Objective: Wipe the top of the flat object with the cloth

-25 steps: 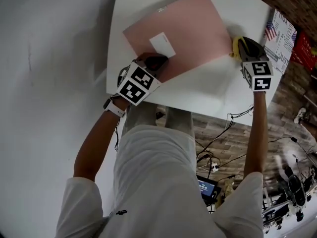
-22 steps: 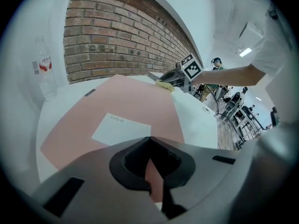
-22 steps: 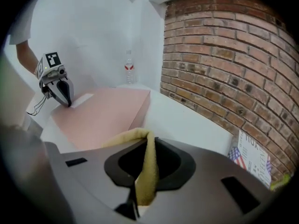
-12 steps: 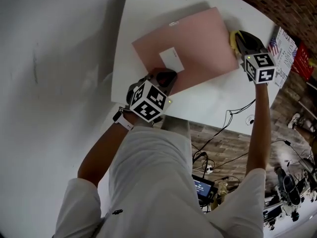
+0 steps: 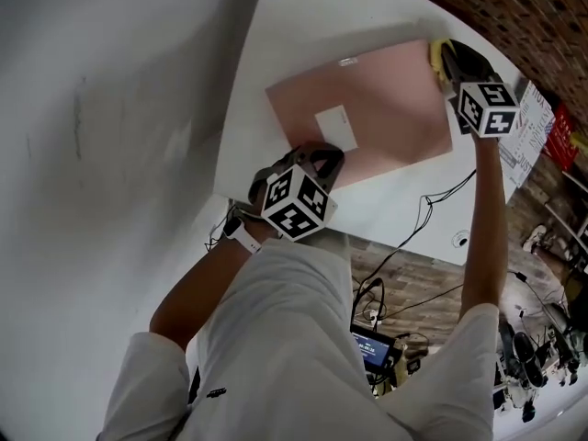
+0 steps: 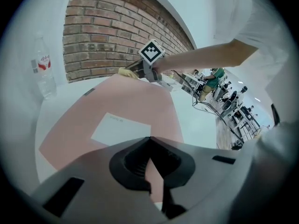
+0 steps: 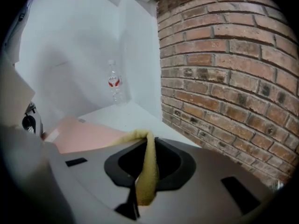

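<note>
A flat pink object (image 5: 386, 104) with a white label (image 5: 335, 127) lies on the white table (image 5: 285, 35). My left gripper (image 5: 317, 162) is at its near edge, beside the label. In the left gripper view the left gripper (image 6: 150, 148) is shut, with a strip of the pink object (image 6: 126, 101) showing between its jaws. My right gripper (image 5: 447, 61) is at the object's far right corner, shut on a yellow cloth (image 5: 435, 55). In the right gripper view the cloth (image 7: 148, 171) hangs pinched in the right gripper (image 7: 148, 143), with the pink surface (image 7: 88, 134) to its left.
A clear water bottle (image 7: 114, 85) stands at the table's far end, near the white wall and the brick wall (image 7: 224, 69). A printed sheet (image 5: 533, 131) lies at the table's right edge. A black cable (image 5: 439, 196) runs over the near right edge to the floor.
My right gripper carried the cloth along the pink object's right edge, from its near right corner to its far right corner. The left gripper kept its place at the near edge.
</note>
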### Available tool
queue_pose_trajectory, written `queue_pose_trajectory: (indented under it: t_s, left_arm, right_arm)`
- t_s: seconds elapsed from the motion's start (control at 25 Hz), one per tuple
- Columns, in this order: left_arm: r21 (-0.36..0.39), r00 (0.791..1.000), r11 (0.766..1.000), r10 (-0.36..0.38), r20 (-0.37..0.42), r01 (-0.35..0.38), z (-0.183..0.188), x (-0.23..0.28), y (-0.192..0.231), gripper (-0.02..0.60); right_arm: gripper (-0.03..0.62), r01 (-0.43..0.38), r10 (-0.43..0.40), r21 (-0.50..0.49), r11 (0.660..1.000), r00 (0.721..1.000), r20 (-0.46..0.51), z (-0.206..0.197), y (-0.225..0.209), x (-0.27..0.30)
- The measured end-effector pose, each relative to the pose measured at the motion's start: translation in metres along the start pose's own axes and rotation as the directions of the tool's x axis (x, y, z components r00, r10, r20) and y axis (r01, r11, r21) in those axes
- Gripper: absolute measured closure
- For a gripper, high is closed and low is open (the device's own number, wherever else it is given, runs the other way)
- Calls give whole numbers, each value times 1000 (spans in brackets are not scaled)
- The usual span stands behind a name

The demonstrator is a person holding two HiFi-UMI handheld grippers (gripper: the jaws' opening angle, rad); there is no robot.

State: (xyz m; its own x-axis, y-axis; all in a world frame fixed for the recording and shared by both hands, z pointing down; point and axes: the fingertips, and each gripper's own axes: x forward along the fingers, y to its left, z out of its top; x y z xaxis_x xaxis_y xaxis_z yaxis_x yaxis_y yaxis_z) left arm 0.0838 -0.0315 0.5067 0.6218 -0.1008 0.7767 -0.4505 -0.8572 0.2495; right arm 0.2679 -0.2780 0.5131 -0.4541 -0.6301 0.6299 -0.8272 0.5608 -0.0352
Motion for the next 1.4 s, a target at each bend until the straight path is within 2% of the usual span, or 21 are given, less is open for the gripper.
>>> queue_pose_trajectory:
  t_s: [0.2, 0.44, 0.52, 0.6, 0.76, 0.92, 1.16, 1.4]
  left_arm:
    - [13, 1000, 1000, 10, 7, -10, 0, 1, -1, 565]
    - [-13, 1000, 1000, 0, 7, 0, 0, 0, 0, 565]
    - [-7, 1000, 1000, 5, 9, -5, 0, 0, 0, 565]
    - [0, 1000, 1000, 9, 11, -9, 0, 0, 0, 565]
    - [2, 1000, 1000, 14, 11, -14, -1, 0, 1, 565]
    - [-1, 1000, 1000, 14, 11, -14, -1, 0, 0, 565]
    - [-15, 1000, 1000, 22, 17, -22, 1, -1, -1, 565]
    - [-25, 1000, 999, 22, 22, -21, 3, 0, -1, 565]
  right_arm:
    - [545, -52, 50, -73, 996, 998, -26, 23, -4, 25]
    - [546, -103, 88, -207, 973, 993, -78, 47, 2, 46]
    - [546, -128, 109, -242, 962, 990, -90, 53, 8, 51]
    - [545, -187, 154, -299, 936, 979, -130, 54, 20, 55]
    - [548, -347, 260, -408, 844, 932, -255, 50, 57, 62]
    - [548, -443, 311, -453, 774, 888, -338, 50, 84, 63]
    - [546, -563, 433, -407, 719, 821, -372, 52, 127, 68]
    - [548, -661, 542, -373, 651, 749, -382, 54, 178, 76]
